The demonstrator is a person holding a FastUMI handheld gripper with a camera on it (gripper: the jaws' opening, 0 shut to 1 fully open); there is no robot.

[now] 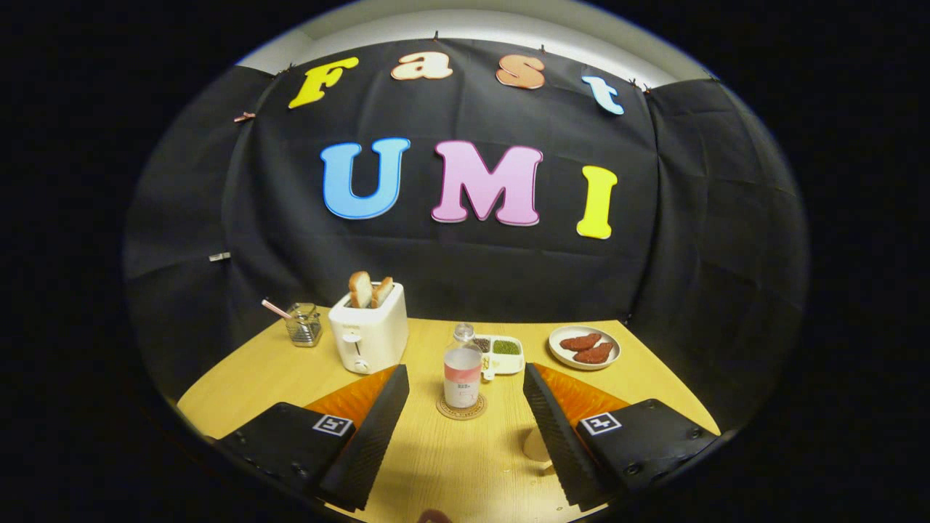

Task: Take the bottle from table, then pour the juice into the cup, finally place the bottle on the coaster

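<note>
Bottle stands upright on a round coaster on the wooden desk, just ahead of the claw, whose fingers are spread wide and hold nothing. A pale cup sits beside the right finger, partly hidden. Beyond are a toaster with bread, a divided dish and a plate.
</note>
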